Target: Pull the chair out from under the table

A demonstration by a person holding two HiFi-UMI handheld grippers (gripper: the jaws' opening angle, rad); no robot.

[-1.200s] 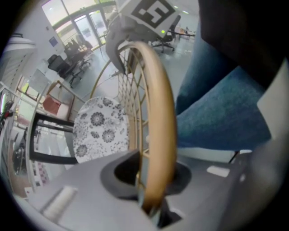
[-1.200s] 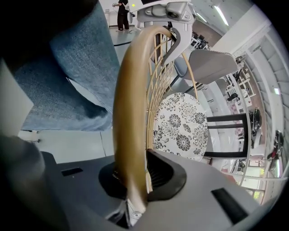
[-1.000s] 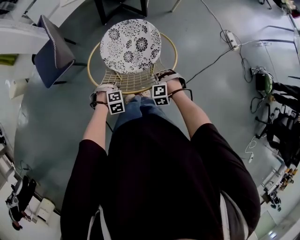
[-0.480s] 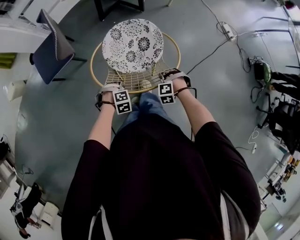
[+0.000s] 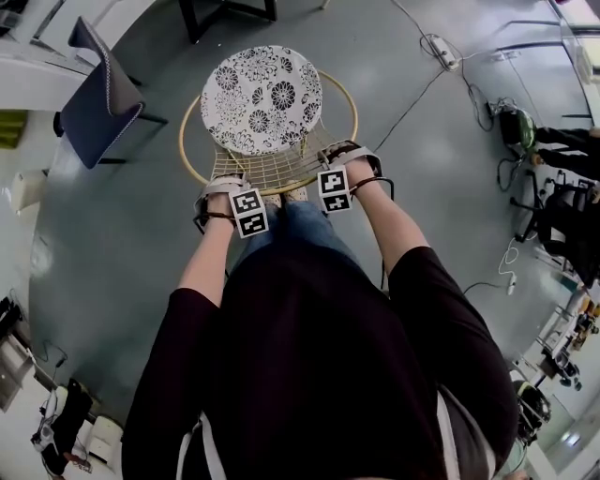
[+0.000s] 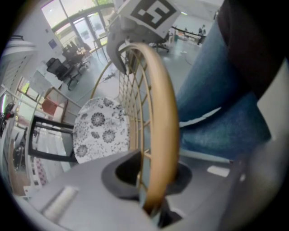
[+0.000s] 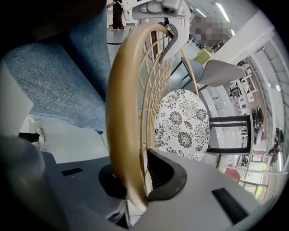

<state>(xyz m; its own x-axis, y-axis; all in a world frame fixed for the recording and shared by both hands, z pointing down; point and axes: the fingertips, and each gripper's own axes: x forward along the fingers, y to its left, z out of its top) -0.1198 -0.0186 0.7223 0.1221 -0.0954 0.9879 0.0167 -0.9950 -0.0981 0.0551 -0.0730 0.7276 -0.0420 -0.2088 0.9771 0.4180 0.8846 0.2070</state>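
Observation:
The chair has a round floral seat cushion (image 5: 261, 98) and a wooden hoop back (image 5: 349, 108) filled with wire mesh. It stands on the grey floor just in front of my legs. My left gripper (image 5: 228, 183) is shut on the near left of the hoop. My right gripper (image 5: 337, 157) is shut on its near right. In the left gripper view the hoop (image 6: 160, 135) runs straight down between the jaws of the left gripper (image 6: 151, 182). The right gripper view shows the hoop (image 7: 119, 113) clamped the same way in the right gripper (image 7: 133, 180), with the cushion (image 7: 183, 126) beyond.
Black table legs (image 5: 225, 9) stand just past the chair at the top. A grey padded chair (image 5: 98, 94) and a white desk edge (image 5: 28, 66) lie to the left. Cables and a power strip (image 5: 441, 52) run across the floor at the right. My jeans (image 5: 291, 225) are right behind the hoop.
The chair and both grippers have come slightly nearer to me, away from the black table legs. Both grips on the hoop are unchanged.

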